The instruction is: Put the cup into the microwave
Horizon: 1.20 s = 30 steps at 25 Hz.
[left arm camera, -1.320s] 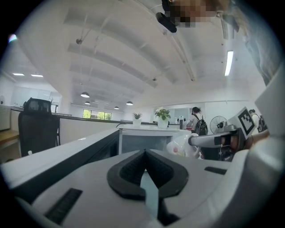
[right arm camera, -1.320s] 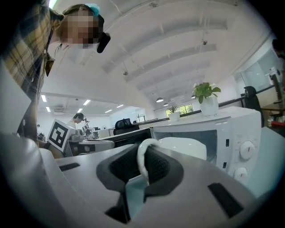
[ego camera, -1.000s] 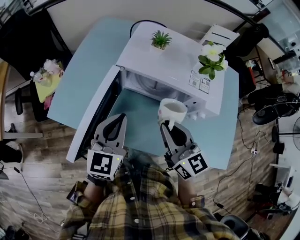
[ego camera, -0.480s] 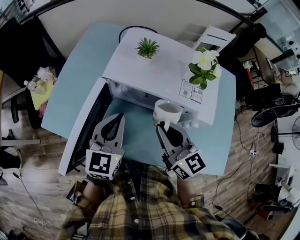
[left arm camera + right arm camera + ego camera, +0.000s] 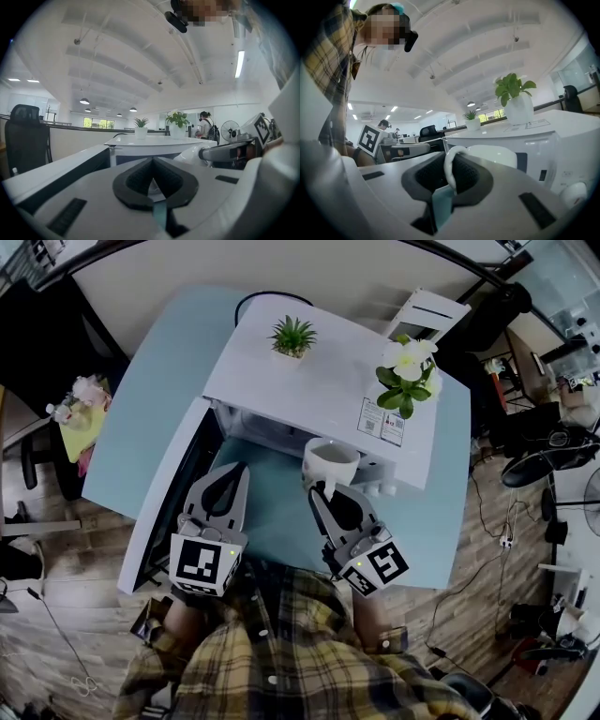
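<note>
Cup (image 5: 330, 462) hangs by its handle from the right gripper (image 5: 325, 493), whose jaws are clenched on the white loop, as the right gripper view shows (image 5: 452, 176). It sits mid-frame in the head view, above the teal table (image 5: 150, 399) and just before the mouth of the microwave (image 5: 309, 381), not yet inside. It lies toward the right end of the opening, close to the knob panel. The door (image 5: 169, 493) stands wide open at the left.

The left gripper (image 5: 228, 486) is closed on nothing and rests beside the door.

To do the insertion well, I judge the cup should first shift a little toward frame left, so that it faces the cavity and not the panel. It should stay upright and low enough to pass under the top edge. The jaws should release only once its base sits on the cavity floor. The left gripper should keep clear of the path.
</note>
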Each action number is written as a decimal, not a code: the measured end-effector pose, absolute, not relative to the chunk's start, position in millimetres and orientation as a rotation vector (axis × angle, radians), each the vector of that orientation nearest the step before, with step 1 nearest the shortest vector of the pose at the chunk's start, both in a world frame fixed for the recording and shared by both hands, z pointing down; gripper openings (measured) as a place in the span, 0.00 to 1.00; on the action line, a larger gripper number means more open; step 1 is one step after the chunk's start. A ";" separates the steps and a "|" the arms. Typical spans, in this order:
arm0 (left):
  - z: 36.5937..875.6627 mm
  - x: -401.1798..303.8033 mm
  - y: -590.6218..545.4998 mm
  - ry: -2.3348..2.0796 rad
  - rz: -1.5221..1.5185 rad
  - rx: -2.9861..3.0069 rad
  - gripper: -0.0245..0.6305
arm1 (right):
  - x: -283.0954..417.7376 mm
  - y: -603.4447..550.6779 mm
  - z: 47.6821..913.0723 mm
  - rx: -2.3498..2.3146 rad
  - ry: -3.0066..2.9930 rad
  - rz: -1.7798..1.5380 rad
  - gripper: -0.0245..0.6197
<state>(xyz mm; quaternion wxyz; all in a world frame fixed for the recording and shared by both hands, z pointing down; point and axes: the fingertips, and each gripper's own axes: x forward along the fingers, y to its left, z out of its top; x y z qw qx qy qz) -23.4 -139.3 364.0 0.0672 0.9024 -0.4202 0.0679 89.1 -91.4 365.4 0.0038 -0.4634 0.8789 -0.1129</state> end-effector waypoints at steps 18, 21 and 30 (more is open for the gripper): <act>384.2 -28.0 -122.3 -1.261 0.245 2.675 0.03 | 73.8 -90.3 384.0 -1.383 2.853 -0.323 0.11; 390.9 -25.9 -119.8 -1.258 0.242 2.665 0.03 | 72.9 -93.5 390.9 -1.366 2.864 -0.333 0.11; 407.7 -26.6 -115.6 -1.238 0.272 2.610 0.03 | 67.8 -109.0 412.2 -1.360 2.896 -0.329 0.11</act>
